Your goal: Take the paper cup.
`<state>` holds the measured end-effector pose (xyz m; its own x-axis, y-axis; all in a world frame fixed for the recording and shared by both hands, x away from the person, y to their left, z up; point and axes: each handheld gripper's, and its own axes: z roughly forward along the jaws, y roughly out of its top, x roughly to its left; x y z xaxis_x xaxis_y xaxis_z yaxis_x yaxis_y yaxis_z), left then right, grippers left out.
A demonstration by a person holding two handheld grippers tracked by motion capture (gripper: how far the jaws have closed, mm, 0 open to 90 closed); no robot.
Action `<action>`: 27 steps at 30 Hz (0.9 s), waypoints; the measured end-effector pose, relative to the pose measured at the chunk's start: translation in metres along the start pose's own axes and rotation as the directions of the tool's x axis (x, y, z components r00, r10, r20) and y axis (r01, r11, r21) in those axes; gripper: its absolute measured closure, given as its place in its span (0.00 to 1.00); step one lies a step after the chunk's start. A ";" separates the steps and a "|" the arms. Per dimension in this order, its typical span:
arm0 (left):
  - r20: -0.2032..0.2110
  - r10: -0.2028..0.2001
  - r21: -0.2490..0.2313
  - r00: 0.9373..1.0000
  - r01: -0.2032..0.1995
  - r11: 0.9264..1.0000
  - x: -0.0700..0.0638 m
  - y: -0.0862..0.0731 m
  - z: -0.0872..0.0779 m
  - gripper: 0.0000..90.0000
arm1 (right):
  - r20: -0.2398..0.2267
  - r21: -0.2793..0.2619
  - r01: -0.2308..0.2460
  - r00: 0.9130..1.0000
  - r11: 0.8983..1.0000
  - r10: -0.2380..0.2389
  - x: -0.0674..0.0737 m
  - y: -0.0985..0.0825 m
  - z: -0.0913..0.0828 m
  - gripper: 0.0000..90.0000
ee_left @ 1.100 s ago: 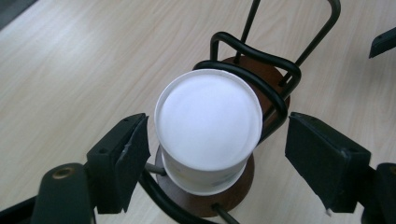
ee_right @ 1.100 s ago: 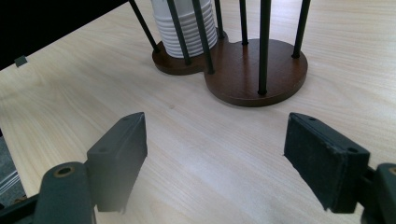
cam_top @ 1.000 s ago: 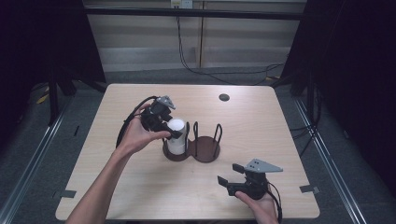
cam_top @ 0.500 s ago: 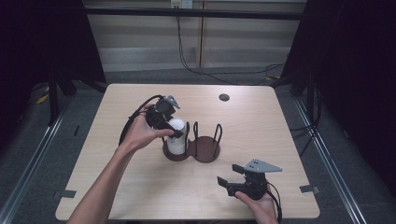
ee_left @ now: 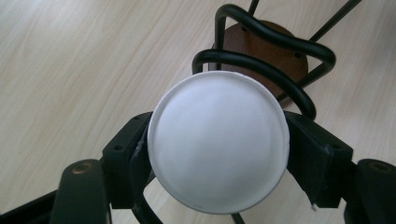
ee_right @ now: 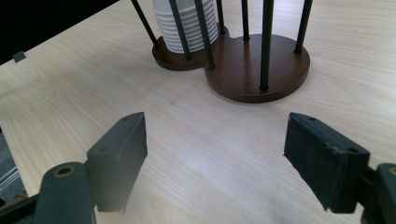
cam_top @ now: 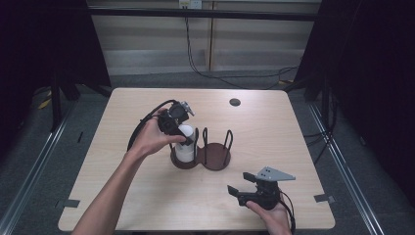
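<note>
The left tool [ee_left: 217, 154] has just been closing and is gripping the white stack of paper cups [ee_left: 218, 140] on both sides, mid-frame, in the left ring of the dark wire holder [cam_top: 215, 149]. Lower right, the right tool [ee_right: 224, 158] is sitting released over the light wooden bench [cam_top: 274, 127].

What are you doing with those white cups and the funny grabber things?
A person holds a gripper in each hand at a wooden table. The left gripper has just been closing its jaws around the top of a stack of white cups, with a pad on each side of the rim. The stack stands in one side of a wire cup holder; the other side holds nothing. The right gripper rests near the table's front edge, jaws open.
</note>
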<state>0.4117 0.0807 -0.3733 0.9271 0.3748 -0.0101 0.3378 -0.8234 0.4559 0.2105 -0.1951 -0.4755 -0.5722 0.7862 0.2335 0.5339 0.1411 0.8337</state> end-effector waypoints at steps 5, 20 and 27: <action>-0.009 0.009 0.024 1.000 -0.009 1.000 -0.001 0.002 0.000 0.34 | 0.001 0.002 0.000 1.000 1.000 0.000 0.000 0.000 0.000 0.23; -0.002 -0.006 0.016 1.000 0.006 1.000 0.000 0.001 -0.006 0.38 | 0.004 0.010 -0.008 1.000 1.000 0.008 0.000 0.000 0.001 0.23; -0.002 -0.015 0.004 1.000 0.015 1.000 0.001 0.000 -0.009 0.39 | 0.003 0.009 -0.009 1.000 1.000 0.009 0.000 0.000 0.001 0.23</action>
<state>0.4113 0.0844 -0.3655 0.9214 0.3882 -0.0150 0.3526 -0.8194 0.4520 0.2111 -0.1943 -0.4765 -0.5657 0.7890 0.2398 0.5447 0.1392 0.8270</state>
